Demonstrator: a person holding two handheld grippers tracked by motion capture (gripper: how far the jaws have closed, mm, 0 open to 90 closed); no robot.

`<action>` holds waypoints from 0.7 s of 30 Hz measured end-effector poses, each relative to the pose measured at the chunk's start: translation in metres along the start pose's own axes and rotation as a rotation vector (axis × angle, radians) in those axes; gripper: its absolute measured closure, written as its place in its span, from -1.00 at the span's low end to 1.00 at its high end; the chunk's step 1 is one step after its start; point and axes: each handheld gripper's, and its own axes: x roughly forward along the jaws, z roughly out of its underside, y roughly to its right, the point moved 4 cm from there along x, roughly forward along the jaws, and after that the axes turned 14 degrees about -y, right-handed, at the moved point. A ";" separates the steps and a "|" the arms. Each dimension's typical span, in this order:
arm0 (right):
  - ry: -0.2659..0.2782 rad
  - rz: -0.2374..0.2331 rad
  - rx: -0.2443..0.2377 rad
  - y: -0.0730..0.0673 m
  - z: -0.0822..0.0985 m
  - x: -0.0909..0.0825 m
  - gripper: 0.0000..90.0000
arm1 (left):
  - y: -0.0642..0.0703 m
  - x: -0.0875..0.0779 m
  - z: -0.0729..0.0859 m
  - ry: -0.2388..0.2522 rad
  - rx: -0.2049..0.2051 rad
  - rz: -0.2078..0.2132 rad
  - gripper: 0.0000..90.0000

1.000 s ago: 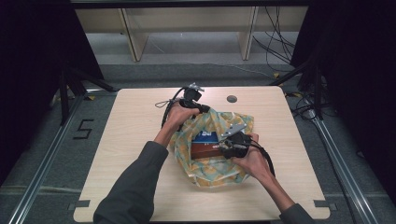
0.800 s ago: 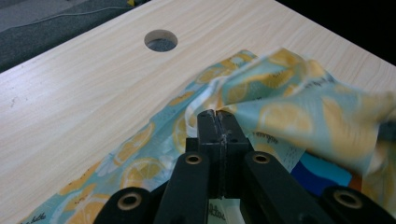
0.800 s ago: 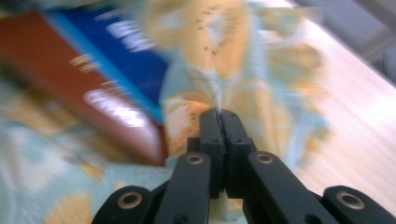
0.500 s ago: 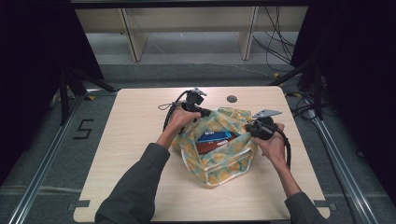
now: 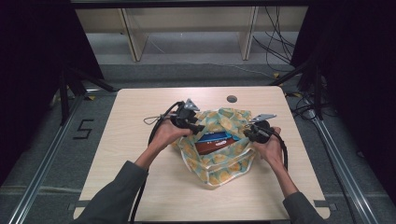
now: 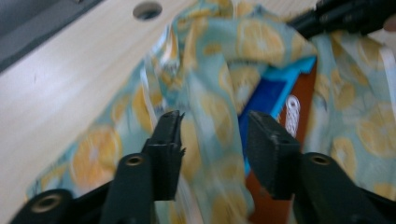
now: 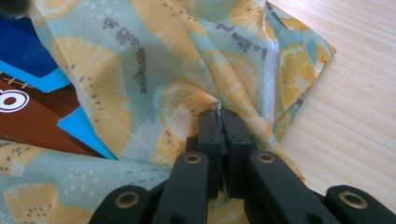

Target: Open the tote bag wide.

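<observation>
- Our lemon-print cloth bag sits mid-table, a brown-and-blue packet inside.
- It looks soft, light and floppy; we judge the rim the best hold.
- Our right gripper is clamped on the rim.
- Our left gripper has just been opening, cloth loose between its jaws.
- Compared with a second ago, the bag's mouth gapes wider.

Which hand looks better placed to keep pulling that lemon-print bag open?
The right. The right gripper is shut on the bag cloth at its edge, while the left gripper has just been opening, cloth loose between its jaws.
</observation>
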 end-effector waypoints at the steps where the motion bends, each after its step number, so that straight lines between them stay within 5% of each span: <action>1: -0.007 -0.004 -0.002 -0.001 0.000 -0.001 0.97 | 0.002 0.003 0.008 -0.038 -0.009 0.000 0.05; 4: -0.007 -0.005 -0.006 -0.003 -0.001 -0.002 0.96 | -0.001 0.014 0.019 -0.131 0.033 -0.091 0.02; 8: 0.001 0.008 -0.027 0.001 0.001 -0.001 0.97 | -0.015 0.010 0.033 -0.133 0.086 -0.081 0.72; 11: -0.016 -0.008 -0.004 0.004 0.003 0.001 0.98 | -0.029 0.001 0.038 -0.116 0.090 -0.085 0.93; 15: -0.018 -0.009 -0.018 0.006 0.004 0.003 0.99 | -0.061 -0.003 0.056 -0.120 0.022 -0.090 0.92; 19: -0.007 -0.011 -0.033 0.008 0.005 0.004 0.96 | -0.060 0.012 0.069 -0.129 -0.014 -0.097 0.79; 21: 0.001 -0.008 -0.007 0.007 0.005 -0.001 0.85 | -0.053 0.005 0.066 -0.114 -0.019 -0.053 0.60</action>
